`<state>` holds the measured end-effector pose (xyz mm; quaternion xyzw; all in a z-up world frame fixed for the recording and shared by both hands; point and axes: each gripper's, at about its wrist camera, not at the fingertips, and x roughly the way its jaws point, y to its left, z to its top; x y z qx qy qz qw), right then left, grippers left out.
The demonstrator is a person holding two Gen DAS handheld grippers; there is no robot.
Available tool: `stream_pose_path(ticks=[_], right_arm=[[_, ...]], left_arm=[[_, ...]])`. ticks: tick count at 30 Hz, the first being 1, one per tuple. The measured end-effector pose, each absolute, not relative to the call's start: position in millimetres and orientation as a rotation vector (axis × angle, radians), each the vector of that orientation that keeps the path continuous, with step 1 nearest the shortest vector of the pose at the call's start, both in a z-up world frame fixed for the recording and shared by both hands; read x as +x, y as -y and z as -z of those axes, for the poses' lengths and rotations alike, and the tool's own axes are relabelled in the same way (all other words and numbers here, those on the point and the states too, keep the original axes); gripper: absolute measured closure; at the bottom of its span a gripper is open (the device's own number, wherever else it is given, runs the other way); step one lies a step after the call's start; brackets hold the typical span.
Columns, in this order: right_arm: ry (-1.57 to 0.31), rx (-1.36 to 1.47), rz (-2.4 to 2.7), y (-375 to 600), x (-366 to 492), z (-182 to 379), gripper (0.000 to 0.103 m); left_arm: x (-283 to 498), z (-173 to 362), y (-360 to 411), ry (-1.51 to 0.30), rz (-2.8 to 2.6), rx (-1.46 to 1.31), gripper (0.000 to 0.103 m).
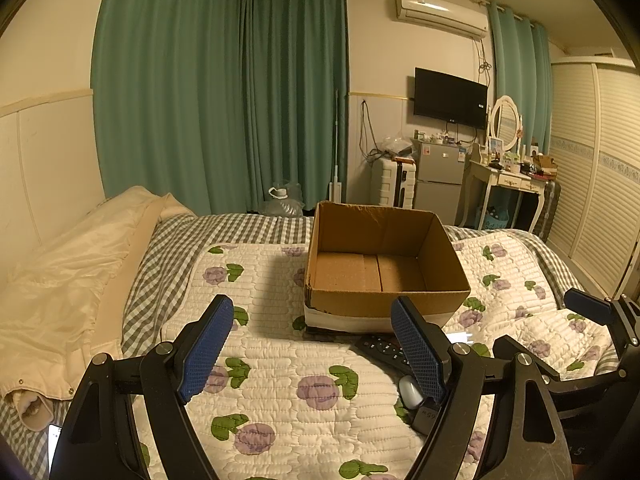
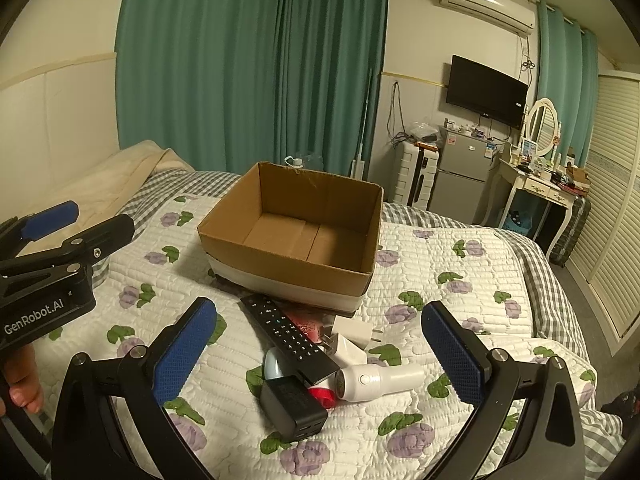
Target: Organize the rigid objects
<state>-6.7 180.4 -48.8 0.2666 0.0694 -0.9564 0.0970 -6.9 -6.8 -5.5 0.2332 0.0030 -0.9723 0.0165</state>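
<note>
An empty cardboard box [image 2: 296, 236] [image 1: 380, 268] stands on the flowered quilt. In front of it lies a pile: a black remote [image 2: 286, 336] [image 1: 382, 350], a white lint shaver [image 2: 380, 380], white plug adapters [image 2: 352, 336], a black charger block [image 2: 294, 410], a red item [image 2: 322, 396] and a pale rounded item [image 2: 274, 364] [image 1: 411, 390]. My right gripper [image 2: 320, 352] is open above the pile with nothing between its blue pads. My left gripper [image 1: 312, 348] is open over bare quilt, left of the pile; in the right wrist view the left gripper [image 2: 76, 220] shows at the left edge.
A cream jacket [image 1: 60, 280] lies on the bed's left side. Beyond the bed stand green curtains [image 1: 224, 92], a small fridge [image 1: 440, 176], a white suitcase [image 1: 394, 182], a dressing table [image 1: 508, 180] and louvred wardrobe doors [image 1: 600, 168]. A person's fingers [image 2: 22, 380] hold the left tool.
</note>
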Motion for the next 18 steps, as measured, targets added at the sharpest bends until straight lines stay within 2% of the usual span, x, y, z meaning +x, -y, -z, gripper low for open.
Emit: stream_pose_path(ticks=[18], right_arm=[[-0.217,0.788,2.800,-179.4,-8.1,50.5,0.001]], left_arm=[[-5.8,5.7,6.5,-0.010,3.019,0.714,0.020]])
